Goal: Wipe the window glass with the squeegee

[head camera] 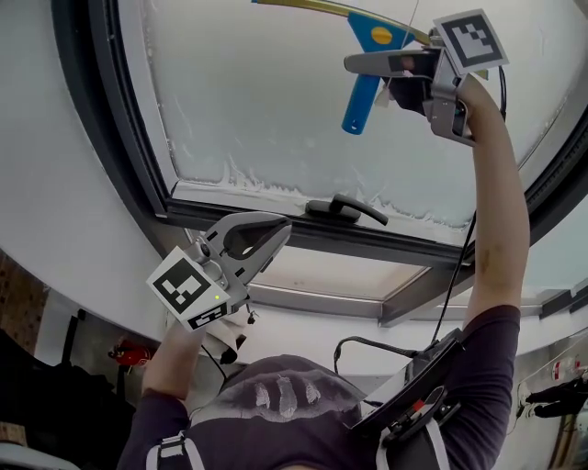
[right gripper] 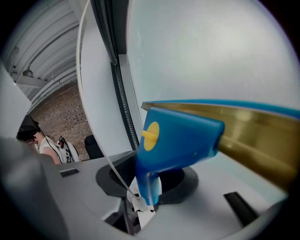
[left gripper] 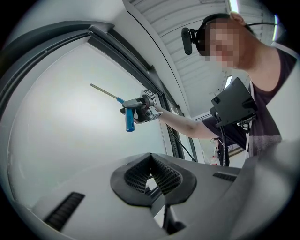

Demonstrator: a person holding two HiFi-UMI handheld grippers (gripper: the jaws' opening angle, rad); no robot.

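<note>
A squeegee with a blue handle (head camera: 359, 103) and a brass-coloured blade (head camera: 317, 7) is raised against the window glass (head camera: 266, 92). My right gripper (head camera: 367, 66) is shut on the handle, held high at the upper right. In the right gripper view the blue handle (right gripper: 176, 140) runs down between the jaws of the right gripper (right gripper: 145, 197), and the blade (right gripper: 255, 133) lies across the glass (right gripper: 211, 56). My left gripper (head camera: 280, 229) hangs lower, below the sash, shut and empty. The left gripper view shows its closed jaws (left gripper: 151, 165) and, far off, the squeegee (left gripper: 129, 121).
A dark window frame (head camera: 110, 119) surrounds the pane, with a black window handle (head camera: 347, 209) on the bottom rail. White foam residue (head camera: 248, 174) lines the glass's lower edge. A thin white cord (right gripper: 101, 140) hangs past the right gripper. A device (head camera: 413, 395) is strapped to the person's chest.
</note>
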